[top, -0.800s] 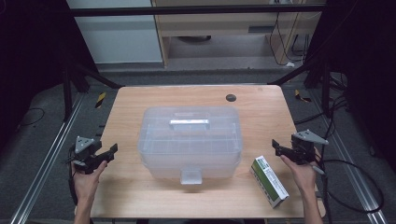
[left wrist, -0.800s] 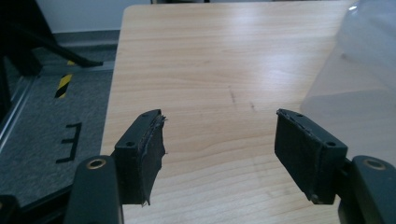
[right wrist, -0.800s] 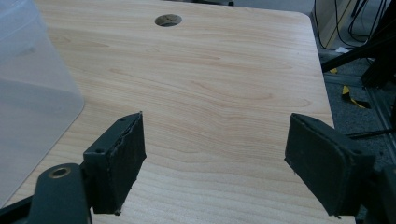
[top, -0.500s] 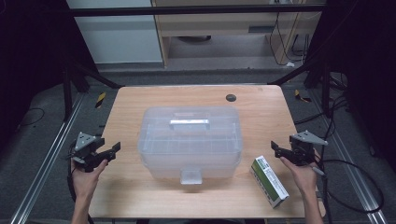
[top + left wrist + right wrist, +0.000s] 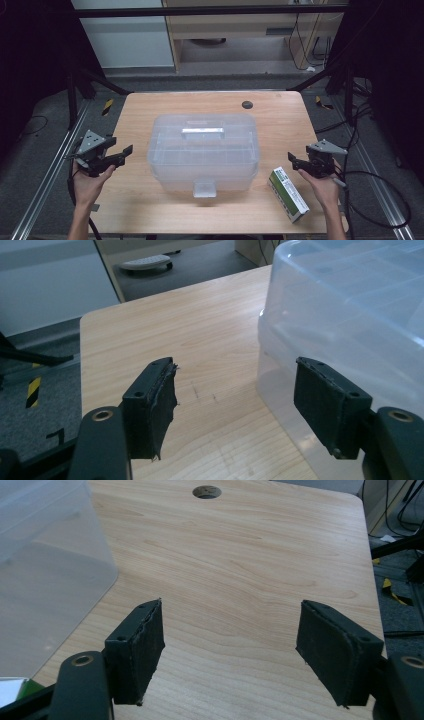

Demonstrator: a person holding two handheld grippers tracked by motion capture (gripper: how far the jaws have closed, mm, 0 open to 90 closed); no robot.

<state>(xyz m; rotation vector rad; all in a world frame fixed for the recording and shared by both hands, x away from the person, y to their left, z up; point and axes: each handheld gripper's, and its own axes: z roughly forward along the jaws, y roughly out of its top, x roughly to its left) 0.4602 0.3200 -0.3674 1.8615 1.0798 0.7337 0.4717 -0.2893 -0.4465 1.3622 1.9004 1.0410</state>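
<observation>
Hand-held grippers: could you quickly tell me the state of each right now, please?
Left hand-held gripper: open, holding nothing.
Right hand-held gripper: open, holding nothing.

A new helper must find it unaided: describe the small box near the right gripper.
Start at the wooden table and its big clear plastic bin. Right of the bin, near the front edge, lies the green and white carton, flat and slanted; nothing else on the table is coloured or printed.

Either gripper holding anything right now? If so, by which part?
Nothing held. The left gripper and right gripper are both open and empty, flanking the clear plastic storage box; the green carton lies untouched.
</observation>
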